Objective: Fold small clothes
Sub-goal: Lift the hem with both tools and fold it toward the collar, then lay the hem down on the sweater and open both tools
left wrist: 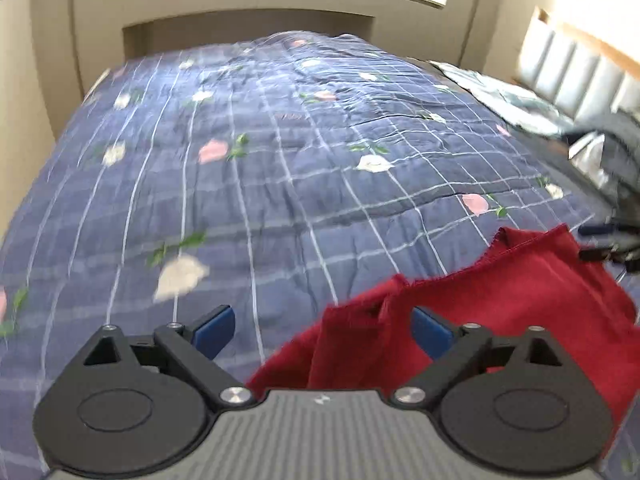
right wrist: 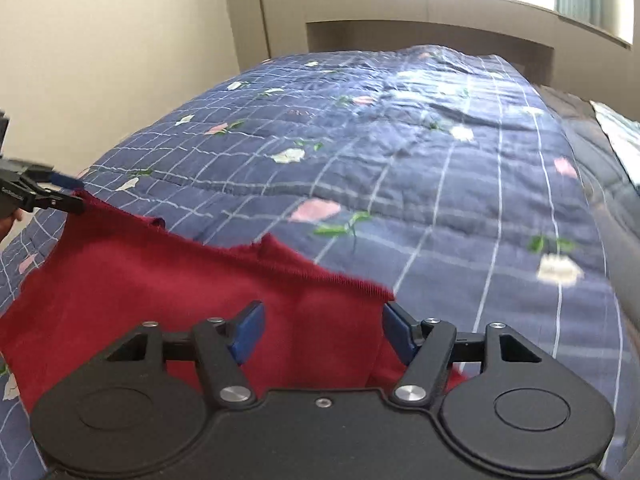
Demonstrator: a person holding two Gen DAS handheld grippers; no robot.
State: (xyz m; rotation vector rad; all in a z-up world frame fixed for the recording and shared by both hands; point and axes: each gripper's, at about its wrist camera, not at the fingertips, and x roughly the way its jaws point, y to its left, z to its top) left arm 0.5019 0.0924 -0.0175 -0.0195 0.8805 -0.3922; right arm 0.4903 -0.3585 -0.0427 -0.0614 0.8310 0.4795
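A small red garment (left wrist: 520, 304) lies on the blue floral quilt (left wrist: 280, 160), at the lower right of the left wrist view and the lower left of the right wrist view (right wrist: 160, 280). My left gripper (left wrist: 322, 330) is open, its jaws wide apart over the garment's left edge. In the right wrist view the left gripper (right wrist: 68, 194) sits at the garment's far left corner. My right gripper (right wrist: 323, 334) is open, jaws wide apart over the garment's right edge. In the left wrist view the right gripper (left wrist: 600, 242) shows dark and blurred at the garment's far right corner.
The quilt covers a bed that runs back to a beige wall ledge (left wrist: 248, 20) under a window. A padded headboard (left wrist: 576, 68) and rumpled patterned bedding (left wrist: 508, 96) lie at the right. A beige wall (right wrist: 100, 60) stands left of the bed.
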